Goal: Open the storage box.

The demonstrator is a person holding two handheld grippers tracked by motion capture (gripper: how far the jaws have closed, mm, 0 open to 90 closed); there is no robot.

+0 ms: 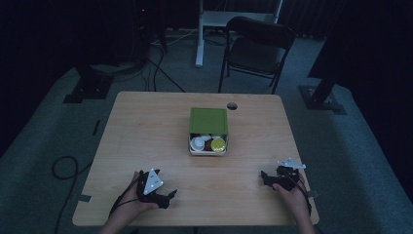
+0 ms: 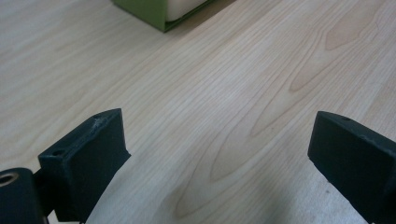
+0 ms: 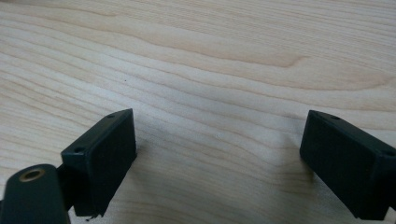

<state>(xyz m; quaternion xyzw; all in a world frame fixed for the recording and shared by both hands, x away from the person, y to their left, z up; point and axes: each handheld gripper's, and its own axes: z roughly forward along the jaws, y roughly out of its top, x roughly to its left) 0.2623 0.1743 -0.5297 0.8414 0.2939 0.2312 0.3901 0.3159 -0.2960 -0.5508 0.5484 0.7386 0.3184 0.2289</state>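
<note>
A green box [image 1: 208,121] sits at the middle of the wooden table [image 1: 146,131], its lid slid back so the near part is uncovered. Inside lie small round items, among them a white cup [image 1: 198,143] and a yellow lid [image 1: 218,144]. My left gripper [image 1: 171,196] rests low near the front left edge, held by a hand, jaws wide apart over bare wood [image 2: 219,140]. A corner of the green box [image 2: 154,11] appears at the top of the left gripper view. My right gripper [image 1: 264,176] rests near the front right edge, also open over bare wood [image 3: 219,135].
A round cable hole [image 1: 232,106] is in the table's far edge. Behind the table stand a dark folding chair [image 1: 258,48] and a white desk leg [image 1: 199,34]. Cables [image 1: 65,168] lie on the floor at left, and dark stands flank both sides.
</note>
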